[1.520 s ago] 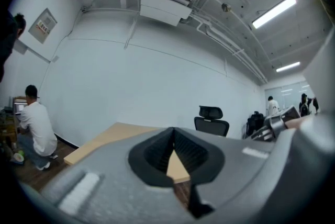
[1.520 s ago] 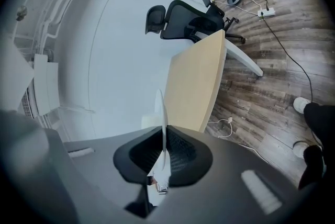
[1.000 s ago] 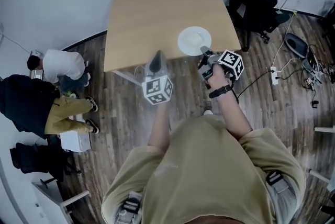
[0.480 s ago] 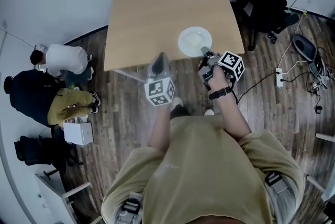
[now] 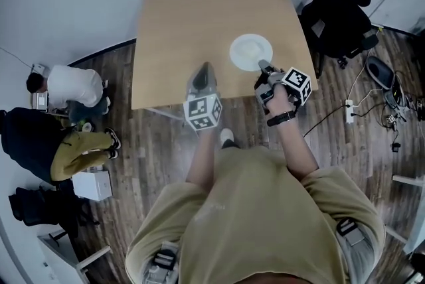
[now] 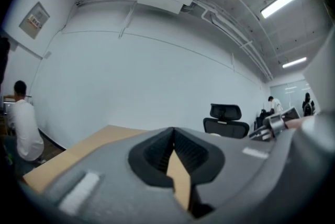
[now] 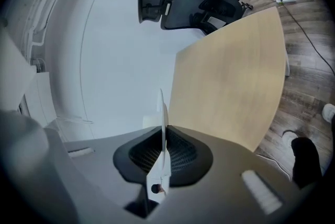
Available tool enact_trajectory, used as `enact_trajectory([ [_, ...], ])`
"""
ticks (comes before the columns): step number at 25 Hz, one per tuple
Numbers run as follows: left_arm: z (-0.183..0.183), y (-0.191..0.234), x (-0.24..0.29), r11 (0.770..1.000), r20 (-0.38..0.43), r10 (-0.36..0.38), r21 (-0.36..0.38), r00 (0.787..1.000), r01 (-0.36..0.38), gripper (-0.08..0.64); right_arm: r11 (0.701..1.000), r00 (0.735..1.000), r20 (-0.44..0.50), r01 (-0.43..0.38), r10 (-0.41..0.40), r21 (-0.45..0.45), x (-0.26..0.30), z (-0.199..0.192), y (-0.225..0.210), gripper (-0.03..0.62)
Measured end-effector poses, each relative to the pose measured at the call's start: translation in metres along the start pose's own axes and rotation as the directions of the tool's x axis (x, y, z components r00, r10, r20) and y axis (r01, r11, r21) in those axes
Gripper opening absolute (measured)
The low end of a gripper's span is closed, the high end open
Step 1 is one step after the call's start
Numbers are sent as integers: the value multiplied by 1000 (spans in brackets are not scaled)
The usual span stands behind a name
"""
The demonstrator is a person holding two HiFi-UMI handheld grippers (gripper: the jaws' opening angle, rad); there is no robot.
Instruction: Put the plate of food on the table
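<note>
A white plate [image 5: 251,52] with a pale patch in its middle is over the right part of the wooden table [image 5: 192,10], near the front edge. My right gripper [image 5: 263,67] is shut on the plate's near rim. In the right gripper view the plate [image 7: 163,113] shows edge-on, pinched between the dark pads of the right gripper [image 7: 163,136], with the table [image 7: 230,76] beyond. I cannot tell whether the plate rests on the wood. My left gripper [image 5: 202,71] hovers at the table's front edge, shut and holding nothing. In its own view the left gripper [image 6: 174,133] points across the table [image 6: 78,157].
A black office chair [image 5: 339,4] stands right of the table and also shows as the chair [image 7: 193,0]. Cables and a power strip [image 5: 348,103] lie on the floor at the right. People [image 5: 66,87] crouch at the left beside a white box [image 5: 89,183].
The person has stepped closer to the table. Both grippers and the plate have moved a little farther in over the tabletop. Jaws unchanged.
</note>
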State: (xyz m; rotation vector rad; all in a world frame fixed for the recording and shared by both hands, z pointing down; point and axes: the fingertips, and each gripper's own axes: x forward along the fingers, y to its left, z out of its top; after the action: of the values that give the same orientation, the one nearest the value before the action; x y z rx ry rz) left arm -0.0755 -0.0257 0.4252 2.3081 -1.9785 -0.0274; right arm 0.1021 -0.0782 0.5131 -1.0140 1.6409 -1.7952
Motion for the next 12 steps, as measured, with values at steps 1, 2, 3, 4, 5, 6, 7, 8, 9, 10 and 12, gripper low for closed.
enact_trajectory([
  [1,6,11,9,1000,11,-4,-4,1000,4,-2,1000,1000,4,1,-1,-8,12,-2,4,23],
  [2,11,21,18,1000,19,-11,-4,1000,11,-2,1000,1000,9,0,0,-13,23,-3,9,24],
  [3,15,29,27,1000,26,-23,-4,999,23,-2,1000,1000,16,-2,3,-17,35,-5,14,24],
  [4,18,37,36,999,30,-37,-3,999,38,-2,1000,1000,26,-5,6,-20,45,-6,18,23],
  [5,21,44,44,999,34,-53,-2,998,53,-2,1000,999,37,-7,8,-22,56,-8,22,23],
  [6,23,51,53,998,39,-65,-4,997,65,-2,1000,999,46,-8,9,-22,67,-8,25,23],
  [7,25,59,61,997,45,-72,-8,996,72,-2,1000,999,51,-7,8,-20,78,-9,28,23],
  [8,24,66,66,997,48,-74,-15,996,74,-2,1000,999,50,-5,6,-17,86,-12,29,23],
  [9,21,72,69,997,47,-75,-23,996,76,-2,1000,999,48,-1,2,-15,91,-15,27,25],
  [10,17,77,72,996,42,-79,-32,996,80,-2,1000,999,50,1,-1,-13,93,-19,24,25],
  [12,16,82,85,992,38,-103,-73,994,106,-2,1000,997,75,3,-3,1,98,-15,21,20],
])
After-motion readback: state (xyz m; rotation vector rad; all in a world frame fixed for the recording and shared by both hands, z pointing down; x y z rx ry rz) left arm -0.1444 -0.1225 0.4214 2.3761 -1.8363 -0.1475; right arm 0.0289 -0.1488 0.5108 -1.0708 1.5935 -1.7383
